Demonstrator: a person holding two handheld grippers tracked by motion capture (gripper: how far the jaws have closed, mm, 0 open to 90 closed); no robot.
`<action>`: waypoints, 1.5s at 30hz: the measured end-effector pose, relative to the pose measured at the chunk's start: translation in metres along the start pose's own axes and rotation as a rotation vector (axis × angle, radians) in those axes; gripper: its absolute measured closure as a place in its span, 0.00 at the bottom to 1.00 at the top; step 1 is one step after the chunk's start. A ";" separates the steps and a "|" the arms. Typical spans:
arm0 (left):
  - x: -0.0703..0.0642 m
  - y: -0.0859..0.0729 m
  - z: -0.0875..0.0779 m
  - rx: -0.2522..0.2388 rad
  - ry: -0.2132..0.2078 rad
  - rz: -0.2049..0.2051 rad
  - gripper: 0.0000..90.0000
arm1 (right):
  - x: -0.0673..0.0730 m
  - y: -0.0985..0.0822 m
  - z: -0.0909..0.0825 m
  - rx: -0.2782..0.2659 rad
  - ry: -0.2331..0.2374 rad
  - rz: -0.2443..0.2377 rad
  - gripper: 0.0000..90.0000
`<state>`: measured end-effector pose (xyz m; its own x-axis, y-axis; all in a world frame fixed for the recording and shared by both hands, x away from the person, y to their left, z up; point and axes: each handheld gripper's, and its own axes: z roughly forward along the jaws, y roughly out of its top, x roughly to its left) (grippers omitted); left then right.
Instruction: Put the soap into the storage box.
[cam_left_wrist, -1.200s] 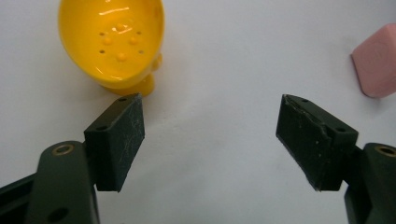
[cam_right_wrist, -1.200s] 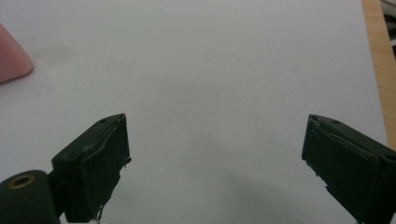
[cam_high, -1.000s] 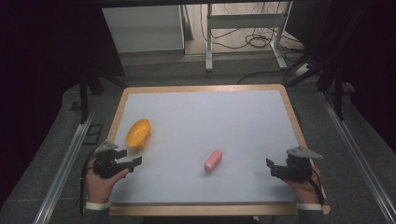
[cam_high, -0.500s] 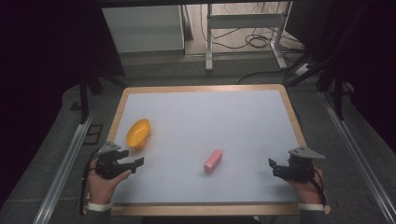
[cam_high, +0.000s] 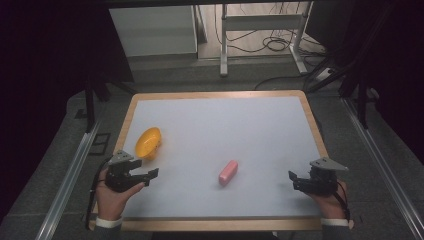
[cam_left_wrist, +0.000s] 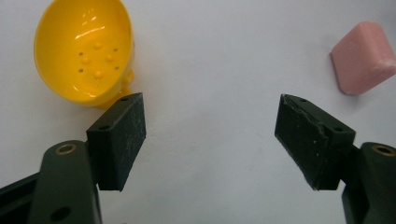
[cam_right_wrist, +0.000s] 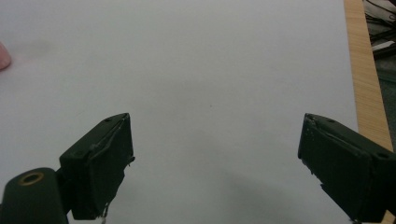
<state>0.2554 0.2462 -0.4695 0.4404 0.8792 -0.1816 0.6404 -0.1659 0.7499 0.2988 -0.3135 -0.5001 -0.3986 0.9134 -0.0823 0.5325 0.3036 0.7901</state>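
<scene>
Little is changed since a second ago: left claw (cam_high: 150, 177) is nudged nearer the yellow bowl (cam_high: 148, 142), wide, empty. Right claw (cam_high: 295, 181) is kept wide; pink block (cam_high: 228, 172) untouched.

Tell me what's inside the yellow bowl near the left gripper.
Nothing loose lies in the yellow bowl: its tilted opening shows a glossy inside with small bumps and holes. The part of the white table beneath it is covered. The open left gripper holds nothing.

A lab: framed test table (cam_high: 310, 107), floor cables (cam_high: 270, 42), dark surroundings.
</scene>
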 end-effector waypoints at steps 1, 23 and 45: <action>0.000 0.001 0.000 -0.001 0.002 0.003 0.28 | 0.000 0.000 0.000 0.000 0.000 0.000 0.11; -0.030 0.034 0.012 0.042 -0.048 0.114 0.27 | 0.001 -0.001 0.000 0.009 -0.008 -0.006 0.11; -0.061 0.050 0.037 0.081 -0.056 0.173 0.26 | -0.003 -0.003 -0.003 0.005 -0.025 0.001 0.11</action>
<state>0.2843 0.1675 -0.4443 0.5810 0.8088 -0.0910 0.5999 -0.3500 0.7195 0.2961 -0.3177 -0.5005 -0.3796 0.9201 -0.0965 0.5370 0.3041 0.7869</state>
